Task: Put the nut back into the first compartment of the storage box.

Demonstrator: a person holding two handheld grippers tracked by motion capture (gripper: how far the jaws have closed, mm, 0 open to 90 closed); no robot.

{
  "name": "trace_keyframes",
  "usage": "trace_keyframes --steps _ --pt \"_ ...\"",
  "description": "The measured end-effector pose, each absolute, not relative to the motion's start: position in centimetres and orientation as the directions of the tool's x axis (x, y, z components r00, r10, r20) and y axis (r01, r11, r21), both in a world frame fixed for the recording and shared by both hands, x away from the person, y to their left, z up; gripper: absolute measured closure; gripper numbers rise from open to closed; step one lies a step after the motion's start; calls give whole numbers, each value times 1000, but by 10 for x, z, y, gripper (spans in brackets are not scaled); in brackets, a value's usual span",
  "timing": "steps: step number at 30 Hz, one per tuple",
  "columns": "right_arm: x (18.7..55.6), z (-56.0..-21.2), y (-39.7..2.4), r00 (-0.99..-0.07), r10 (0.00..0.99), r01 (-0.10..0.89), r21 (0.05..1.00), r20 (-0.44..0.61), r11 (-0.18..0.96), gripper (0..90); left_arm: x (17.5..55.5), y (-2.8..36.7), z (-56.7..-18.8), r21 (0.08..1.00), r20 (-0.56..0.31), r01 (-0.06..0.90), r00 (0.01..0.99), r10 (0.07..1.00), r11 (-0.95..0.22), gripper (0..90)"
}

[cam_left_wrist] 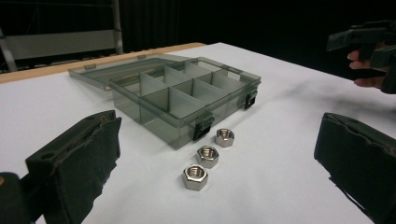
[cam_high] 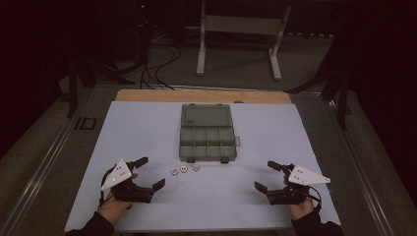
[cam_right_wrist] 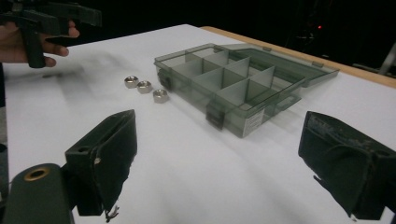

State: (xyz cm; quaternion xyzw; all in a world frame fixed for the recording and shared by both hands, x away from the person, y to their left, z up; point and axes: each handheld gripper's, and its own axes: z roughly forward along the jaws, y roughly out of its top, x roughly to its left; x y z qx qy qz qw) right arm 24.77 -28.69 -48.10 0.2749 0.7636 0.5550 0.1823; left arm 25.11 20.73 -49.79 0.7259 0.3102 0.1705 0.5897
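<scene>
- Left gripper [cam_high: 154, 172], black with a grey three-cornered plate on top, held low over the near left part of the table, jaws spread wide, nothing between the pads
- Right gripper [cam_high: 268, 175], same build, over the near right part, jaws likewise wide apart and empty
- Between the two, nearer the left one: three silver metal hex nuts [cam_high: 184, 169] lying flat in a short row, close to one another, just in front of the box and untouched by either gripper
- Just behind the nuts: smoky grey translucent plastic compartment box [cam_high: 208, 142], lid [cam_high: 206, 116] swung fully open and lying flat toward the far edge, two rows of bare compartments, two dark latches on the near wall
- Small pale label [cam_right_wrist: 255, 122] on the box's front wall, writing too small to read
- White sheet [cam_high: 147, 132] covering the tabletop, strip of bare wooden table edge [cam_high: 147, 94] showing at the far side
- Beyond the table: dim room, grey floor, loose black cables [cam_high: 157, 69], pale metal frame stand [cam_high: 241, 29], small red light [cam_high: 143, 7] in the dark at the back
</scene>
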Motion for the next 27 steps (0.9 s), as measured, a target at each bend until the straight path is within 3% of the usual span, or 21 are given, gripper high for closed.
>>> trace_keyframes --steps 11,21,27 --pt "246 -478 -289 -777 628 216 954 39 208 117 247 208 -487 972 -124 223 756 643 -75 7" --pt "244 -474 -284 -772 635 190 964 31 184 117 256 211 -444 977 -136 212 726 675 -30 7" --pt "245 -475 -282 -777 627 198 964 45 176 117 268 208 -430 975 -116 210 758 642 -72 7"
